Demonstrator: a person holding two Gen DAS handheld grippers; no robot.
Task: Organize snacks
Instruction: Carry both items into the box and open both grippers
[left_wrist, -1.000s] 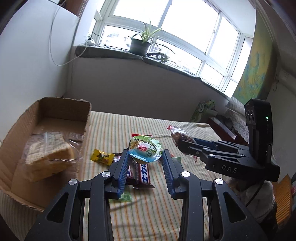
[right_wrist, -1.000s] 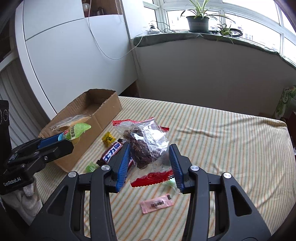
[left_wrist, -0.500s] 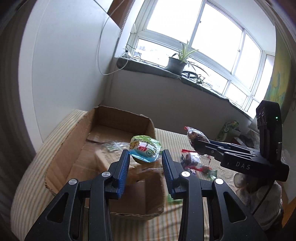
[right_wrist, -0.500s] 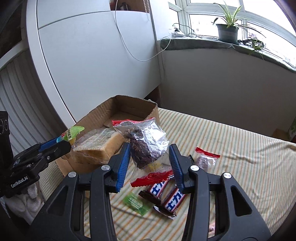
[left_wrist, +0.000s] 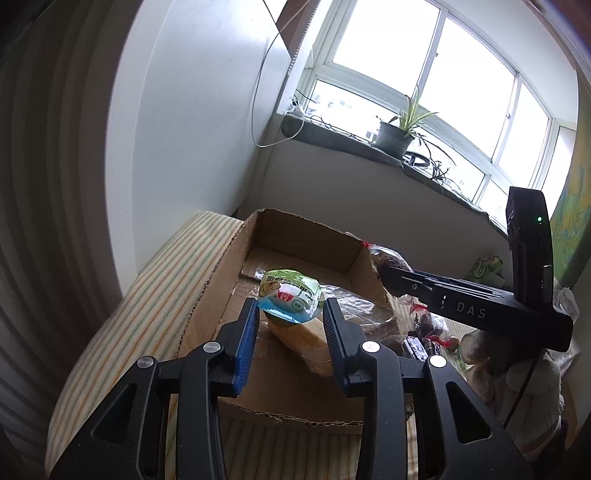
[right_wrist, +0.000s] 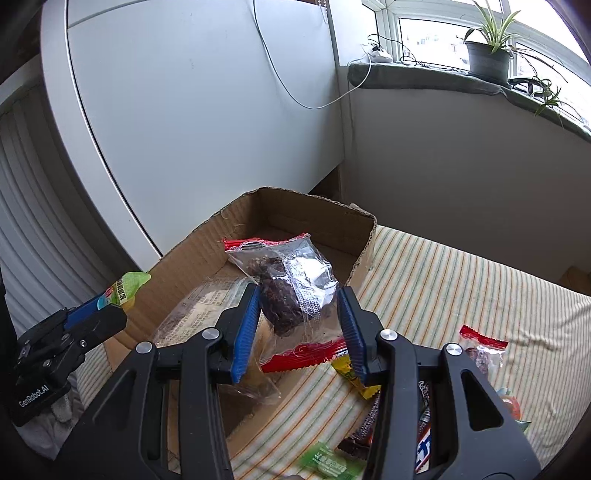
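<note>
My left tool (left_wrist: 290, 319) grips one jelly cup (left_wrist: 290, 297) over the one cardboard box (left_wrist: 236, 266); my right tool (right_wrist: 297, 314) pinches one clear snack bag (right_wrist: 291, 280) above it too.

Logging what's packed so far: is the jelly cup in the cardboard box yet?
Not yet. The jelly cup is clamped in the left gripper, held above the cardboard box and the bagged bread inside.

Green-lidded jelly cup (left_wrist: 289, 297) and clear dark-snack packet (right_wrist: 291, 291) hang above the cardboard box (right_wrist: 218, 236).
</note>
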